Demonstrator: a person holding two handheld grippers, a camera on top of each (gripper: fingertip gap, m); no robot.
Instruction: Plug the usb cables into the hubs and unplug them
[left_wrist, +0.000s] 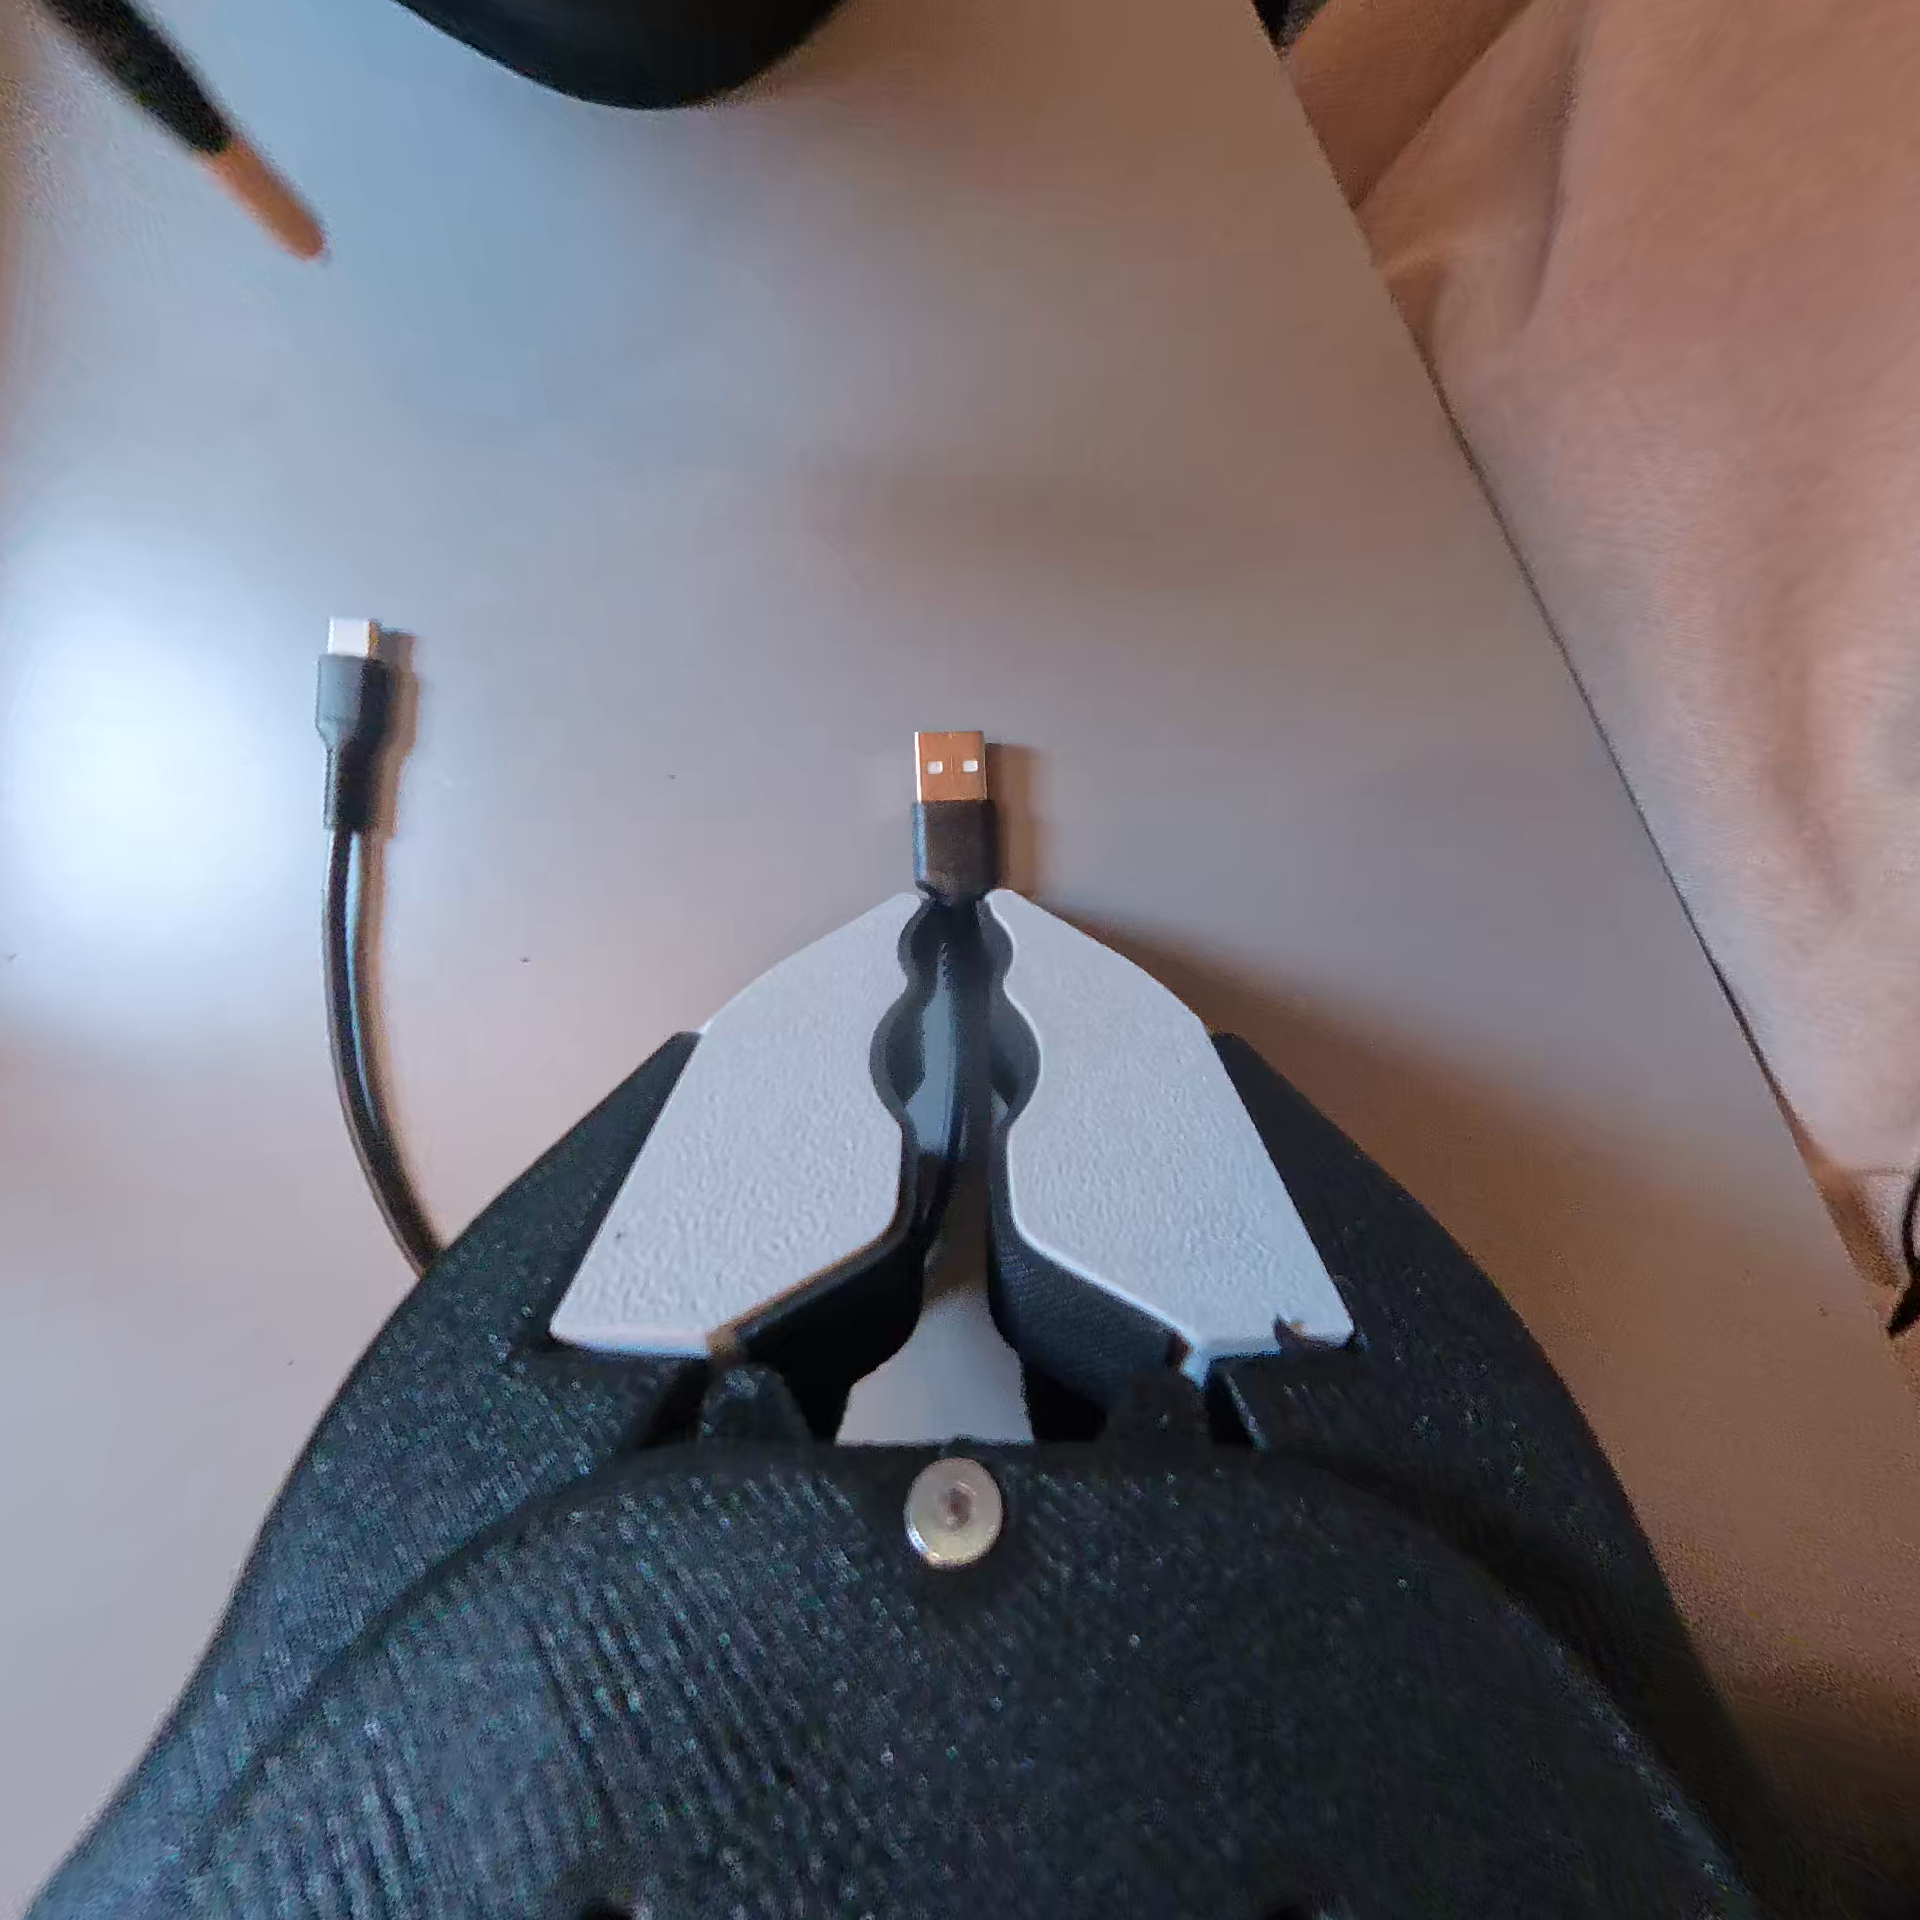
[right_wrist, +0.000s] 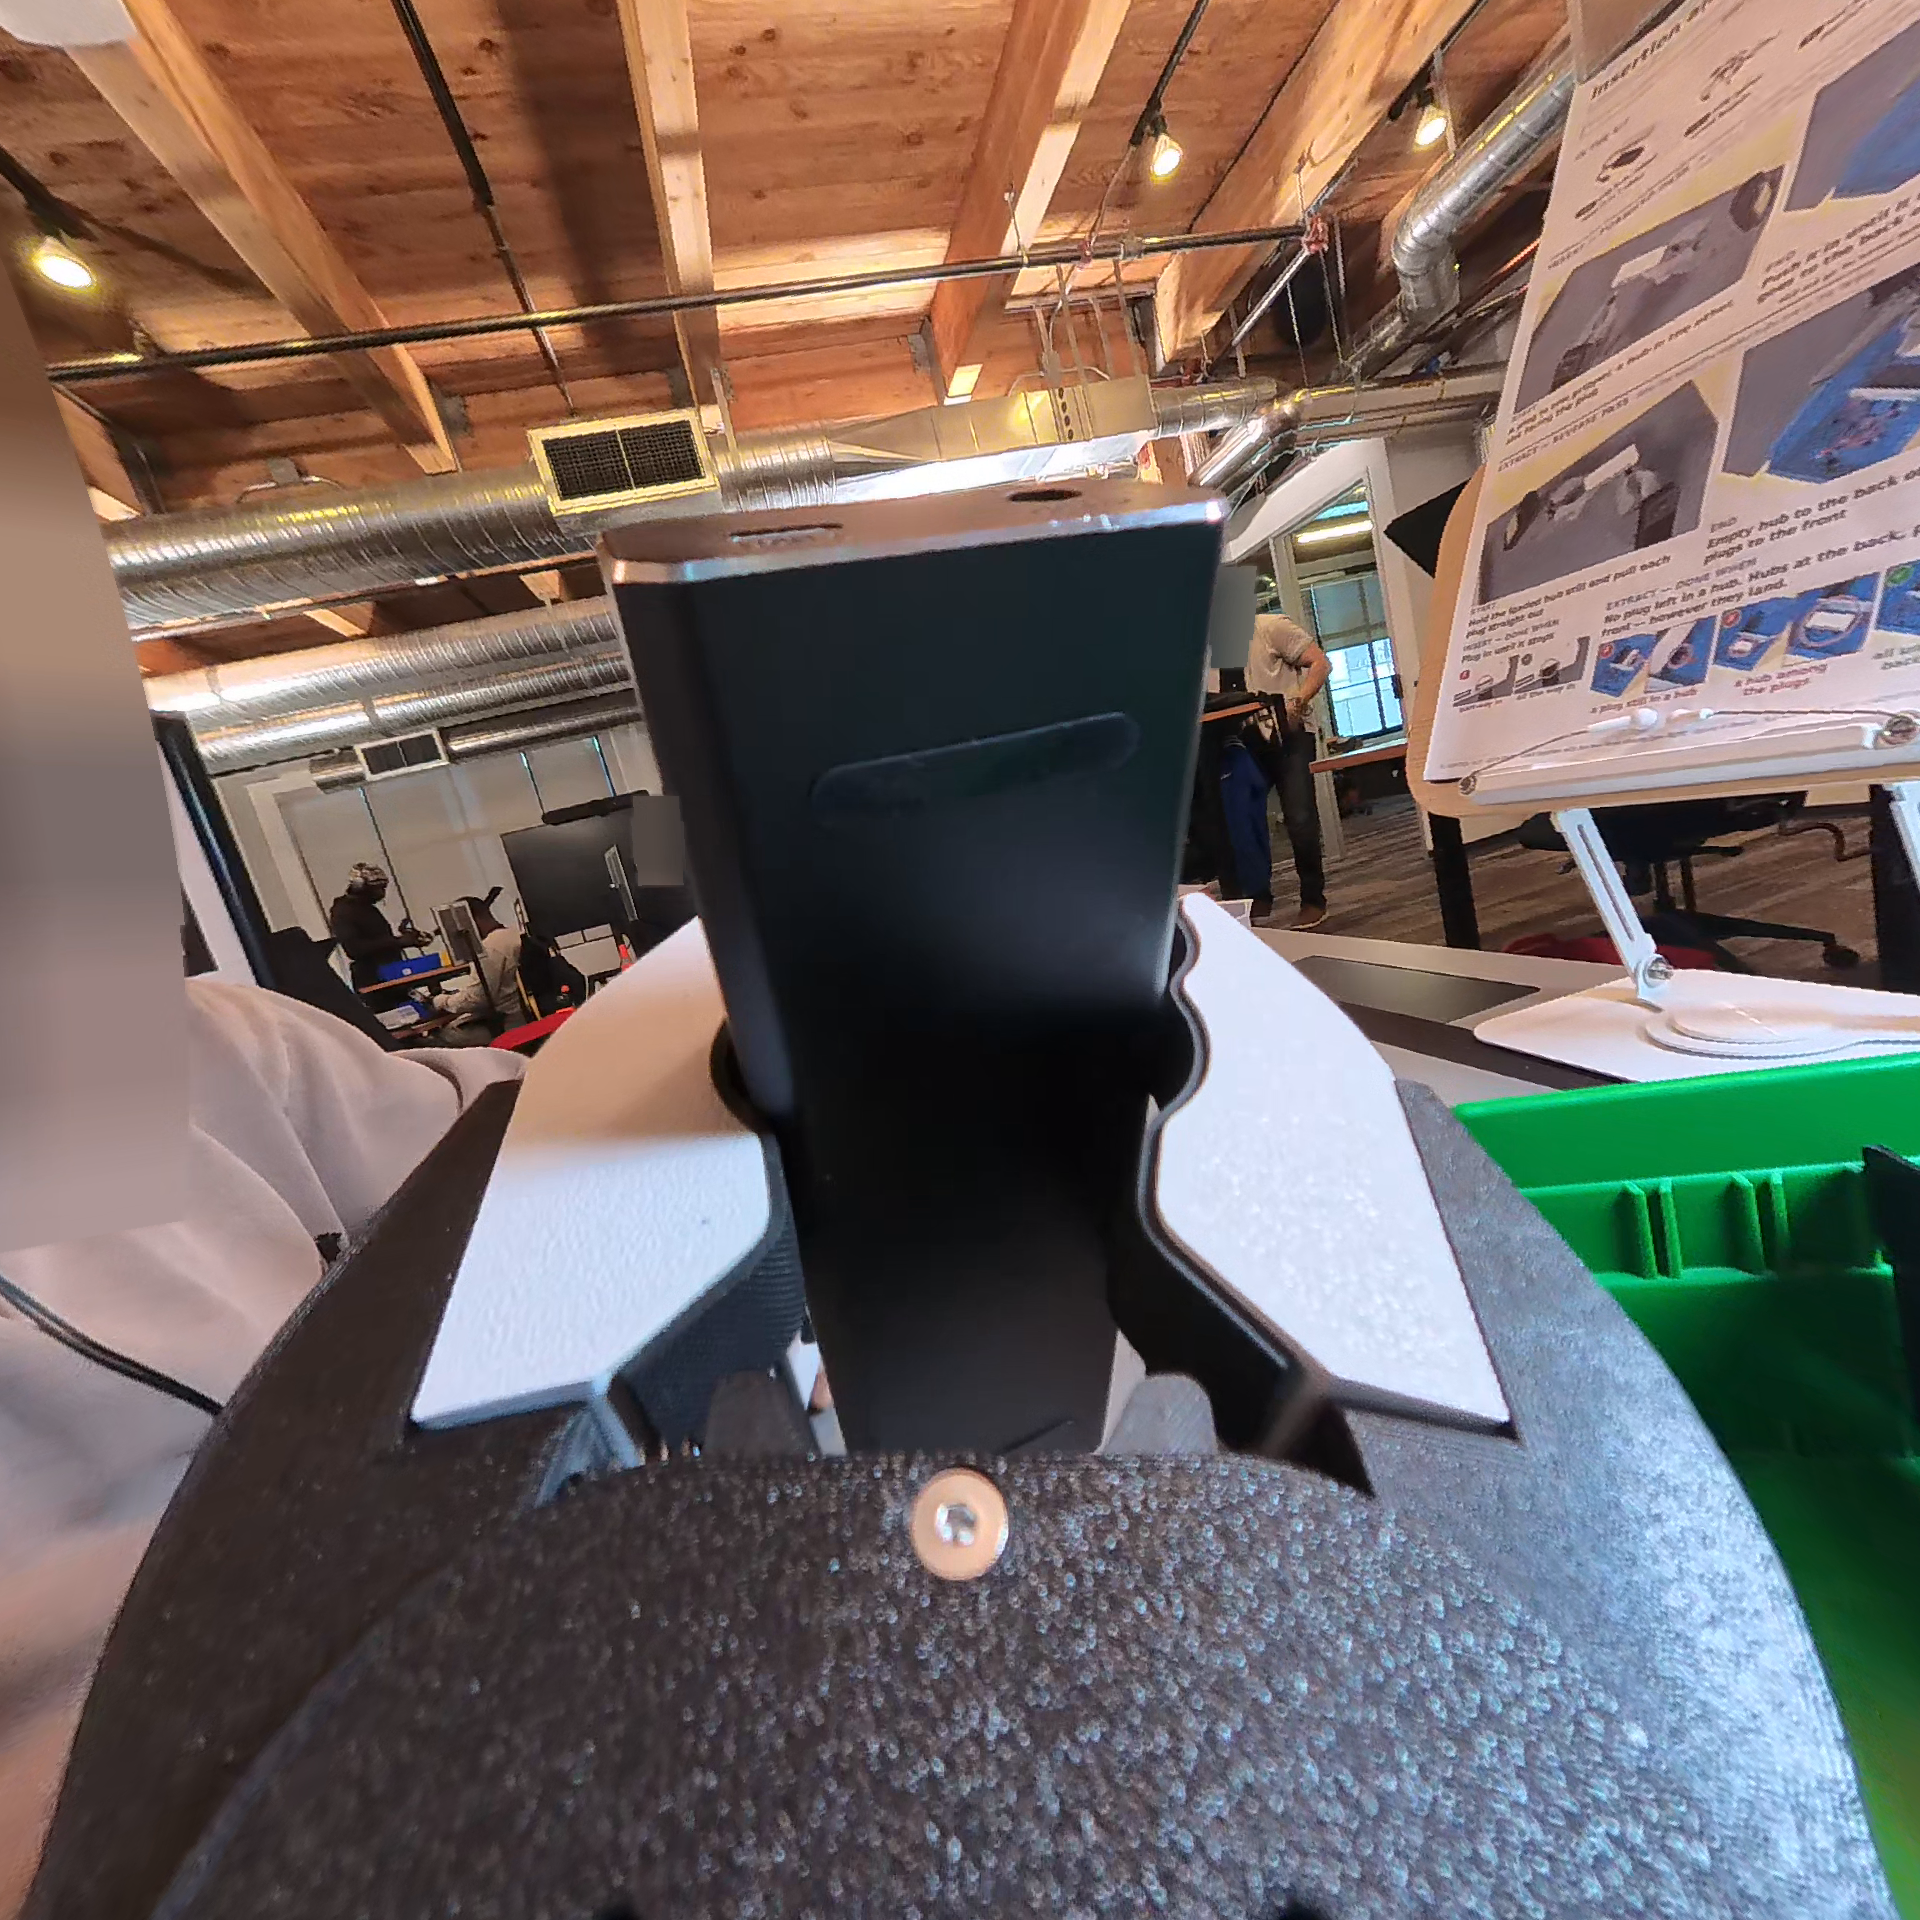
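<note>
In the left wrist view my left gripper (left_wrist: 951, 904) is shut on a black USB cable just behind its USB-A plug (left_wrist: 951, 795), which sticks out past the fingertips just above the grey table (left_wrist: 727, 468). The cable's other end, a small USB-C plug (left_wrist: 348, 675), lies on the table to the left. In the right wrist view my right gripper (right_wrist: 935, 966) is shut on a dark metal hub (right_wrist: 925, 790) and holds it upright, raised toward the ceiling. Ports show on the hub's top edge.
A green plastic bin (right_wrist: 1714, 1247) sits to the right of the right gripper. A white stand with an instruction sheet (right_wrist: 1714, 416) stands behind it. A person's pale sleeve (right_wrist: 208, 1143) is at the left. A dark object (left_wrist: 623, 52) lies at the table's far edge. My hands' fingertips stand some 25 centimeters from each other.
</note>
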